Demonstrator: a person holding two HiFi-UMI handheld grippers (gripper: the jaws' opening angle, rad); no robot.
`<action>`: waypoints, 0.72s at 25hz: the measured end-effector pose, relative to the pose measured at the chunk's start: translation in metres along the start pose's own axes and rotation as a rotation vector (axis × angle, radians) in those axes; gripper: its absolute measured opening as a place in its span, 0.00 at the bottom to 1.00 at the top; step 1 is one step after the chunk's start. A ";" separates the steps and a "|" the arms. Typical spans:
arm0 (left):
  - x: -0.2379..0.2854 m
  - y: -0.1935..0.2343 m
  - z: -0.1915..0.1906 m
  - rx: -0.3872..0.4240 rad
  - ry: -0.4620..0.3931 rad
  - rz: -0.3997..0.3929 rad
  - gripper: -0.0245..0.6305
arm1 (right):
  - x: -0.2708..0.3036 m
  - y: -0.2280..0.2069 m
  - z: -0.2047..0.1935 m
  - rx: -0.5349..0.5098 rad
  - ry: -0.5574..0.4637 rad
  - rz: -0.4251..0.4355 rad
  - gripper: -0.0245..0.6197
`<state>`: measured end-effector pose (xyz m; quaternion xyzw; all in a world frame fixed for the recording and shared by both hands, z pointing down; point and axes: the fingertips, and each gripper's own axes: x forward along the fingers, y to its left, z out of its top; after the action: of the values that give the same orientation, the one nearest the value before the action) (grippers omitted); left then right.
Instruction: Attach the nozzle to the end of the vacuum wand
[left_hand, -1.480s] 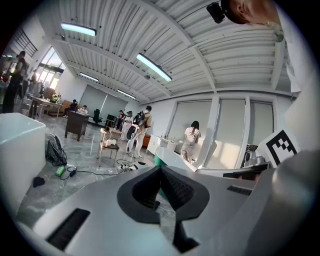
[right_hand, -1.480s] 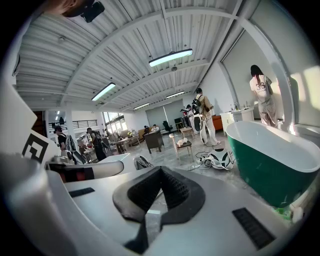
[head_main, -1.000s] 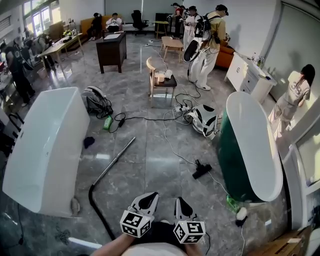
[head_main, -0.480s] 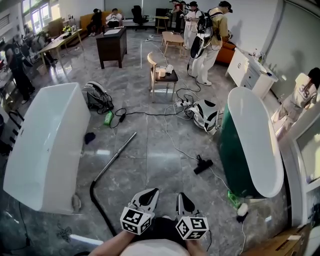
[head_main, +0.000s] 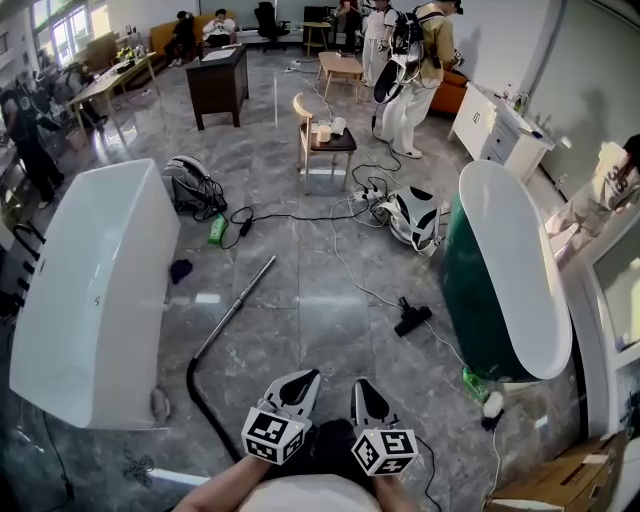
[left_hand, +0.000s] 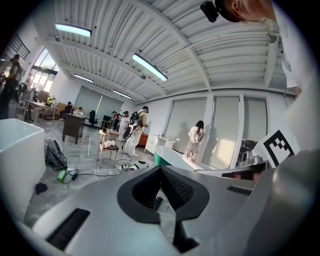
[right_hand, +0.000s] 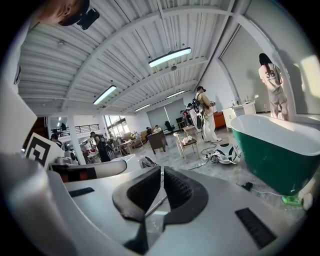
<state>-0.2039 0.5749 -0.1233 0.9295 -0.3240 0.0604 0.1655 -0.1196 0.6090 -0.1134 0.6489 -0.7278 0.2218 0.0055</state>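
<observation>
Nozzle fitting: not begun.
Nozzle (head_main: 412, 319), wand (head_main: 236, 303) apart on floor (head_main: 320, 340); left hand-held gripper (head_main: 303, 380), right hand-held gripper (head_main: 362, 390) pressed together, empty.

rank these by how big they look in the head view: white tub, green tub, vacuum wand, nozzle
1. white tub
2. green tub, nearly alike; lens distortion makes this unsure
3. vacuum wand
4. nozzle, clearly smallest
</observation>
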 end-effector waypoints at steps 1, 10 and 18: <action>-0.003 0.002 -0.003 -0.004 0.005 0.000 0.05 | -0.001 0.002 -0.003 0.008 -0.001 -0.003 0.06; -0.010 0.013 -0.016 -0.034 0.036 -0.004 0.05 | -0.001 0.009 -0.013 -0.021 0.007 -0.023 0.06; 0.016 0.040 -0.007 -0.041 0.032 0.025 0.05 | 0.034 0.006 0.001 -0.064 -0.009 0.006 0.06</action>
<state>-0.2162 0.5390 -0.1029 0.9208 -0.3338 0.0708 0.1891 -0.1300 0.5775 -0.1059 0.6472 -0.7365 0.1956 0.0225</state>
